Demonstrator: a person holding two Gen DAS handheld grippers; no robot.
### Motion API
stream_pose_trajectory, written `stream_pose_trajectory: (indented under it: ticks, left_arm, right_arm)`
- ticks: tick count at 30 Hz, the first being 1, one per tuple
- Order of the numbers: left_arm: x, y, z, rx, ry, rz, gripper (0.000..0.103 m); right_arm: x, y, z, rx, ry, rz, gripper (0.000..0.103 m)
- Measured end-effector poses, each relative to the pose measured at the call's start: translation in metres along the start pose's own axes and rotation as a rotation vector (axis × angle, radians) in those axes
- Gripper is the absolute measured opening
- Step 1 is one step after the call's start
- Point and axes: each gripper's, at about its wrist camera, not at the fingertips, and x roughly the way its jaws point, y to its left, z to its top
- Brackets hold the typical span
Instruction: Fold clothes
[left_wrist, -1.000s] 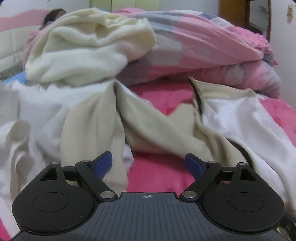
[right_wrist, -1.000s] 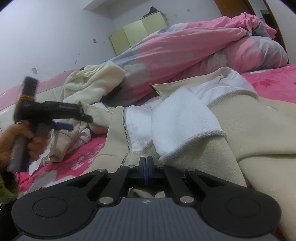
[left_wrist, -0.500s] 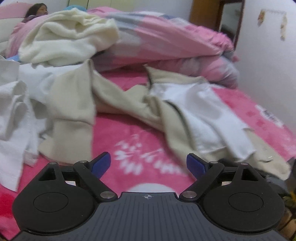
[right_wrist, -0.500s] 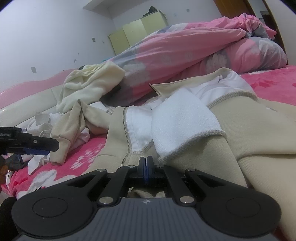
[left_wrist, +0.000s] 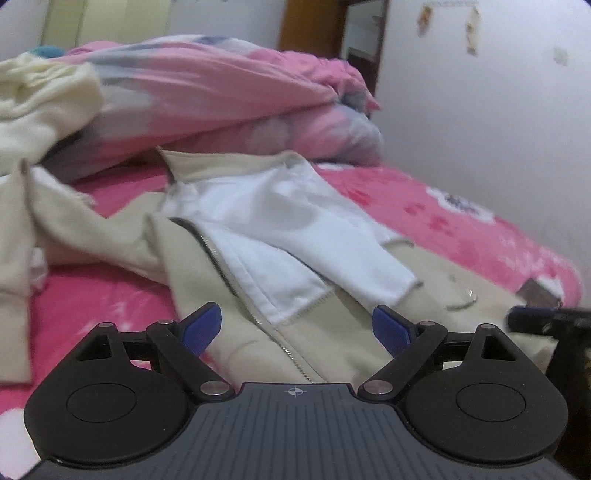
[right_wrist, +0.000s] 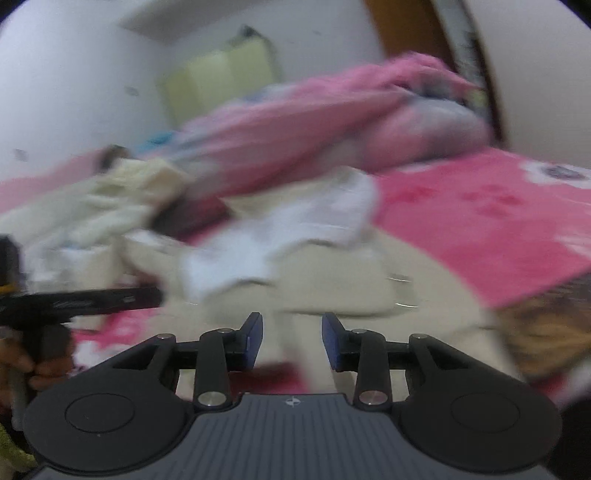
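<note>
A beige zip jacket (left_wrist: 306, 332) with a white lining (left_wrist: 295, 229) lies opened out on the pink bedsheet (left_wrist: 461, 229). My left gripper (left_wrist: 295, 326) hovers open just above its zipper, nothing between the blue pads. The right gripper (left_wrist: 546, 321) shows at the right edge of the left wrist view, near the jacket's hem. The right wrist view is blurred: my right gripper (right_wrist: 293, 339) has its jaws opening over the beige jacket (right_wrist: 332, 288), no cloth between them. A hand (right_wrist: 44, 358) holds the left gripper (right_wrist: 85, 301) at that view's left.
A pink and grey duvet (left_wrist: 221, 99) is heaped at the back of the bed, with a cream blanket (left_wrist: 40, 107) on its left. More beige and white clothes (left_wrist: 14, 236) lie at the left. A white wall (left_wrist: 498, 129) borders the bed's right side.
My left gripper swung right, from the heap of clothes to over the jacket's zipper. The right gripper, shut at the jacket's hem before, has opened, let go and pulled back upward.
</note>
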Motion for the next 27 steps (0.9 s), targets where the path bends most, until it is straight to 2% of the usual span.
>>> stream_pose_trajectory:
  ticks: [3,5,10,12,15,19,20,22,23,25,26,27]
  left_arm:
    - [0.014,-0.006,-0.010,0.041,0.035,0.045,0.090]
    - [0.020,-0.003,-0.016,0.033,0.061,0.057,0.090]
    - [0.023,0.008,-0.025,-0.012,0.061,0.036,0.094]
    - [0.024,0.007,-0.025,-0.012,0.059,0.038,0.096]
    - [0.025,0.006,-0.027,-0.016,0.049,0.041,0.097]
    - [0.026,0.004,-0.028,-0.018,0.040,0.036,0.097]
    - [0.026,0.004,-0.028,-0.018,0.038,0.035,0.097]
    - [0.026,0.004,-0.029,-0.018,0.035,0.034,0.097]
    - [0.026,0.004,-0.029,-0.019,0.033,0.034,0.097]
    - [0.026,0.004,-0.030,-0.020,0.027,0.033,0.097]
    - [0.026,0.004,-0.030,-0.021,0.025,0.033,0.097]
    - [0.026,0.004,-0.030,-0.022,0.024,0.032,0.097]
  right_arm:
    - [-0.010,-0.023,-0.006,0.199,0.100,0.039,0.042]
    - [-0.017,-0.039,-0.009,0.330,0.165,0.064,0.042]
    - [-0.042,-0.070,-0.026,0.583,0.215,-0.030,0.042]
    - [-0.046,-0.076,-0.024,0.602,0.189,-0.091,0.042]
    - [-0.040,-0.086,-0.022,0.647,0.170,-0.139,0.042]
    - [-0.023,-0.093,-0.032,0.712,0.195,-0.140,0.043]
    - [-0.022,-0.088,-0.031,0.679,0.185,-0.151,0.042]
    - [-0.026,-0.076,-0.026,0.597,0.155,-0.151,0.036]
    - [-0.028,-0.070,-0.024,0.560,0.137,-0.147,0.027]
    - [-0.029,-0.064,-0.021,0.515,0.121,-0.149,0.021]
    - [-0.028,-0.063,-0.020,0.497,0.113,-0.153,0.013]
    - [-0.026,-0.062,-0.018,0.478,0.105,-0.156,0.010]
